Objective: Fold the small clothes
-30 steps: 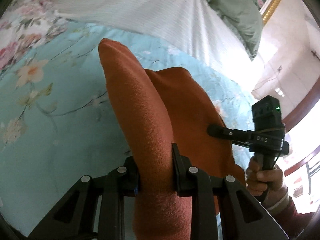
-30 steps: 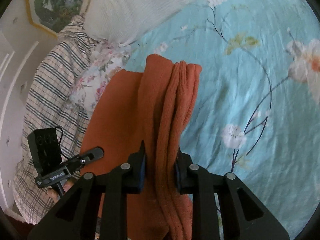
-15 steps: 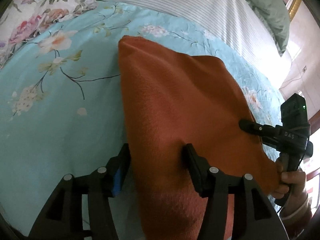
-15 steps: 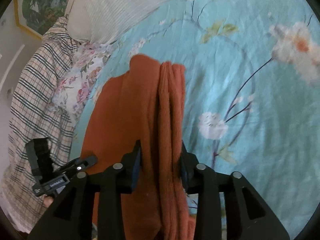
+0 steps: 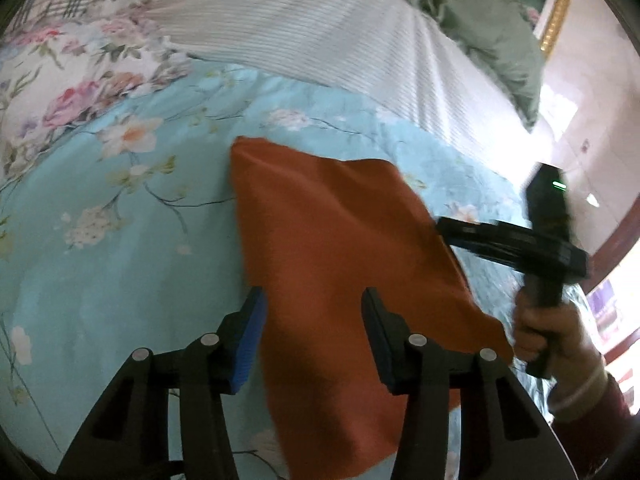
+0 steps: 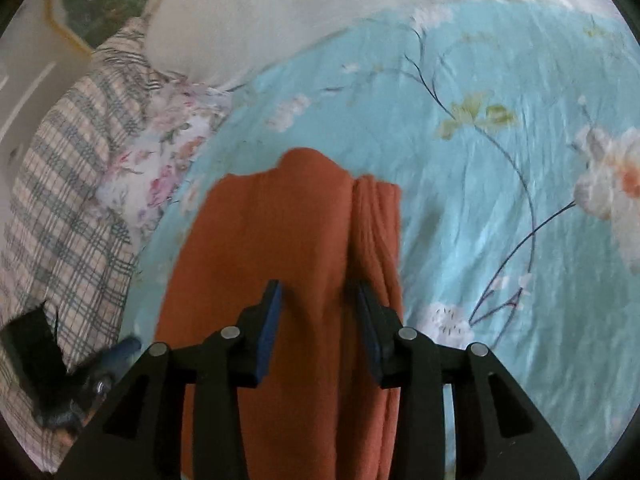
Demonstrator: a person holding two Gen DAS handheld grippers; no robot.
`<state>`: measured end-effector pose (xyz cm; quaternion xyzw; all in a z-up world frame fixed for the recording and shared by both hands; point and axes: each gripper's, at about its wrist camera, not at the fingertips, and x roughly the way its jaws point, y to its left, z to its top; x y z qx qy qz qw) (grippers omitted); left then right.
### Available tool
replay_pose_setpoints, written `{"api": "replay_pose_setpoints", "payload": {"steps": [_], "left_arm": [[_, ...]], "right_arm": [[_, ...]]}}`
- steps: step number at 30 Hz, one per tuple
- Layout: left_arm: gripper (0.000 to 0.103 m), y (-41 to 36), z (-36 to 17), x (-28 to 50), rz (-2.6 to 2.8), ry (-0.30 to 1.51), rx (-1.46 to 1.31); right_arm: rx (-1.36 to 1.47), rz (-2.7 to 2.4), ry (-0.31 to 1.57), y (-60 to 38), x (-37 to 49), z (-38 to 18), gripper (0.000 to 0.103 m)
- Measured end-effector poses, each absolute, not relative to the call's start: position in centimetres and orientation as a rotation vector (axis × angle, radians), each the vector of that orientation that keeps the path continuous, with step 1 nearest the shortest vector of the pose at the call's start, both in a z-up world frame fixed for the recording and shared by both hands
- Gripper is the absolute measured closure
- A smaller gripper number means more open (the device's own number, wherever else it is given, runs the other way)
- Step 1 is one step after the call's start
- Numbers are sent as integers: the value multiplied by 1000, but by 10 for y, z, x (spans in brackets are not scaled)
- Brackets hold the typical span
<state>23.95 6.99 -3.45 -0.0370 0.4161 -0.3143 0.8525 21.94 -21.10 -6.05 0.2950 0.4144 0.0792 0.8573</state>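
A rust-orange cloth lies folded flat on the light blue floral bedsheet. My left gripper is open, its jaws wide apart on either side of the cloth's near end, not pinching it. In the right wrist view the same cloth shows a bunched fold along its right edge. My right gripper is open, its jaws spread around that near edge. The right gripper and the hand holding it also show in the left wrist view at the cloth's right side.
A white striped pillow and a green cushion lie at the bed's head. A plaid blanket and a pink floral pillow lie to the left. The left gripper's body is at lower left.
Both grippers opened and let go of the orange cloth. The cloth went from hanging bunched in the jaws to lying flat on the bed.
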Motion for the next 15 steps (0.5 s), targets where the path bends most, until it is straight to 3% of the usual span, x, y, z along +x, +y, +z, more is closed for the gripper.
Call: {"api": "replay_pose_setpoints", "payload": {"steps": [1, 2, 8, 15], "left_arm": [[55, 68, -36, 238, -678, 879, -80], [56, 66, -37, 236, -691, 884, -79], [60, 55, -32, 223, -769, 868, -38], [60, 36, -55, 217, -787, 917, 31]], "right_arm": [[639, 182, 871, -214, 221, -63, 85], [669, 200, 867, -216, 223, -63, 94], [704, 201, 632, -229, 180, -17, 95], [700, 54, 787, -241, 185, -82, 95]]}}
